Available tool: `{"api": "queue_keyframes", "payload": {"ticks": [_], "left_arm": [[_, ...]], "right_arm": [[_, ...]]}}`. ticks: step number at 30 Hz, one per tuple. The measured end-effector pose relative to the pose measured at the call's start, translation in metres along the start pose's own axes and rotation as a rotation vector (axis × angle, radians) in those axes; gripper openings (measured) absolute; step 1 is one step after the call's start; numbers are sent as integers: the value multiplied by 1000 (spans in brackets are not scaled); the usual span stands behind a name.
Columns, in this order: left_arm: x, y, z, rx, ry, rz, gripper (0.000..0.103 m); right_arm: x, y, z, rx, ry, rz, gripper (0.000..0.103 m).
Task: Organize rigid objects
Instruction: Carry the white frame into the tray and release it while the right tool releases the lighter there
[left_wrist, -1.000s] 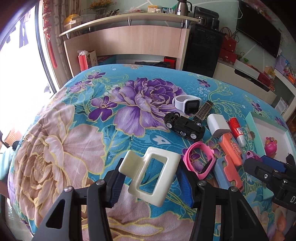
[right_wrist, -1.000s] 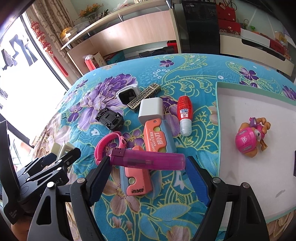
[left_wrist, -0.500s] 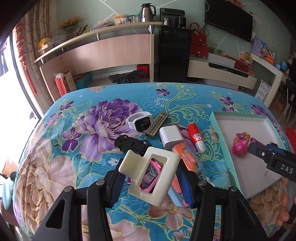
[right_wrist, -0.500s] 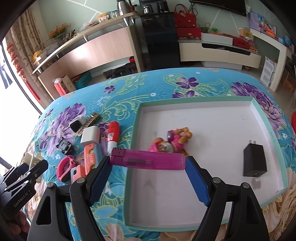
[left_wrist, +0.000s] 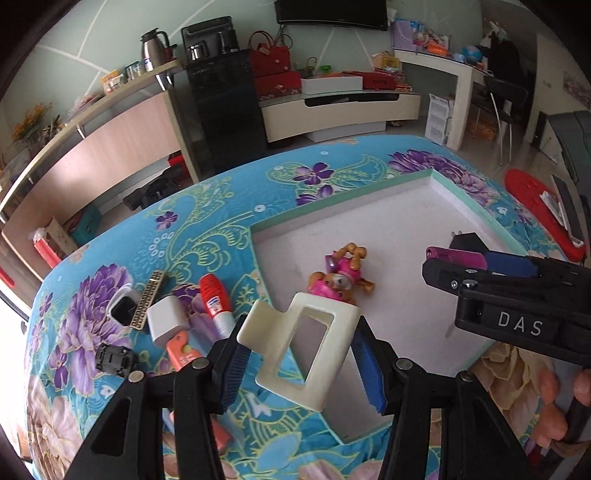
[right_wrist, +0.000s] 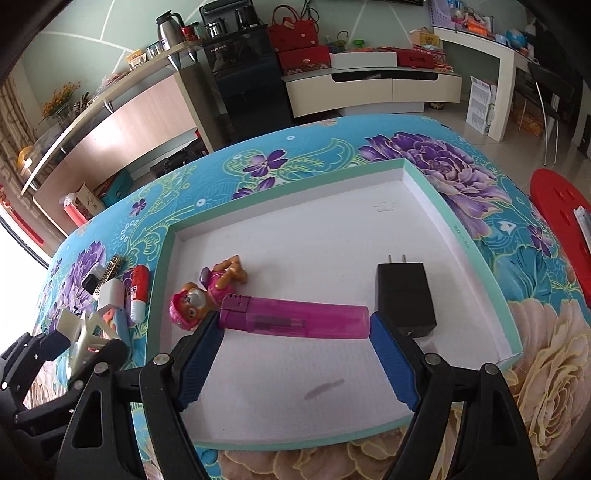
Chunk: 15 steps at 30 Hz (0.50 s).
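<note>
My left gripper (left_wrist: 299, 350) is shut on a cream hair claw clip (left_wrist: 301, 345), held above the near left edge of the white tray (left_wrist: 406, 206). My right gripper (right_wrist: 295, 326) is shut on a pink lighter (right_wrist: 295, 319), held over the tray floor (right_wrist: 332, 229). In the tray lie a pink puppy toy (right_wrist: 207, 295) and a black charger (right_wrist: 404, 299). The right gripper also shows in the left wrist view (left_wrist: 458, 260) with the lighter (left_wrist: 454, 256). The toy (left_wrist: 341, 275) lies just beyond the clip.
Left of the tray on the flowered cloth lie a red-capped tube (left_wrist: 216, 301), a white adapter (left_wrist: 166, 321), a patterned bar (left_wrist: 147, 299), a white watch (left_wrist: 123, 306), a black toy car (left_wrist: 114, 360) and an orange cutter (left_wrist: 181, 352). A red stool (right_wrist: 561, 206) stands right.
Both grippers have swung right from the loose objects to over the tray, each still holding its object. The tray interior now fills both views.
</note>
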<state>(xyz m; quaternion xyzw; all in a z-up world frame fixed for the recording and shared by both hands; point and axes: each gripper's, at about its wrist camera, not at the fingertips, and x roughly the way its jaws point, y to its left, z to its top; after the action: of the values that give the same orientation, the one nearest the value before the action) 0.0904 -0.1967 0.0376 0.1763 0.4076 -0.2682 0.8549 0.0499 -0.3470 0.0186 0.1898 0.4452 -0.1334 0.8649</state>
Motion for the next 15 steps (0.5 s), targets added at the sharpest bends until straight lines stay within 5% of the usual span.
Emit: {"api": "queue_keyframes", "payload": {"ticks": [15], "left_arm": [[39,-29,-7,16,51,-59,57]], "right_arm": [[4,-10,-3,13,40,-19,82]]}}
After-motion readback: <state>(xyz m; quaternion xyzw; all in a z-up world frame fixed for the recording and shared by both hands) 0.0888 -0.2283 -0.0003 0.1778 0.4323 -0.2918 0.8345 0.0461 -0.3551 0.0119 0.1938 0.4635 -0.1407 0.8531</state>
